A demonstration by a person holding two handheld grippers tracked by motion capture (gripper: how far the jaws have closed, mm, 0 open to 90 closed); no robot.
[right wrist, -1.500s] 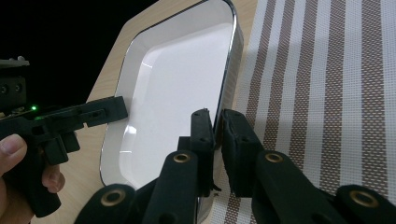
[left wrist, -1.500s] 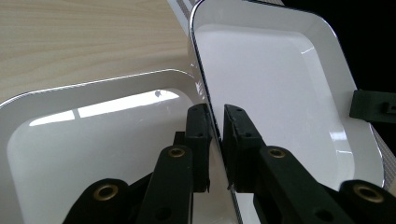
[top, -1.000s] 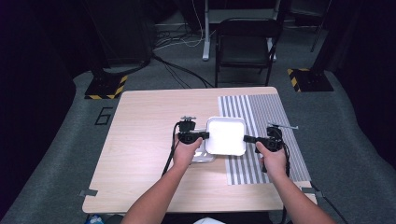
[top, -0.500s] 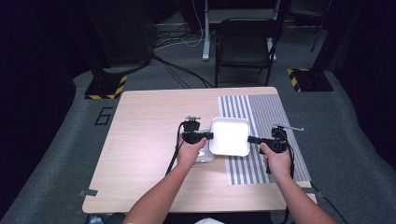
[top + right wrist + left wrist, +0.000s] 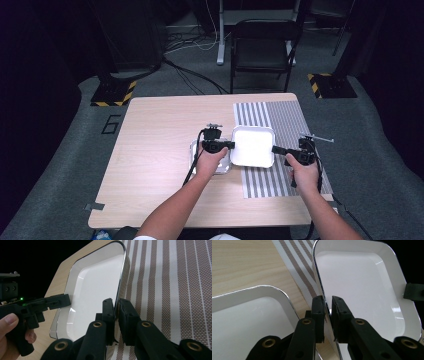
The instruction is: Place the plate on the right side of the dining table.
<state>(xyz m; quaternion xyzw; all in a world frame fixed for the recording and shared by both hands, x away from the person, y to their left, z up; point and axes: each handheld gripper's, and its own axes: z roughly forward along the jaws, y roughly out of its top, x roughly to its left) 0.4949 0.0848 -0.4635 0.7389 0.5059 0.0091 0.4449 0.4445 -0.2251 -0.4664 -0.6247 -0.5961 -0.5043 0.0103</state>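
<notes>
White tray [image 5: 253,145] over striped mat [image 5: 295,125], left tool [image 5: 226,145] and right tool [image 5: 278,149] (both clamped) on opposite rims

The person's forearms are bare, with a white sleeve edge low in the high view. Each hand holds a black pistol-shaped left gripper [image 5: 226,145] and right gripper [image 5: 278,149], both trailing black cables. Up close, the matte black jaw arms carry brass-coloured rivets and small dark screws; a green light glows on the left gripper's body.
</notes>
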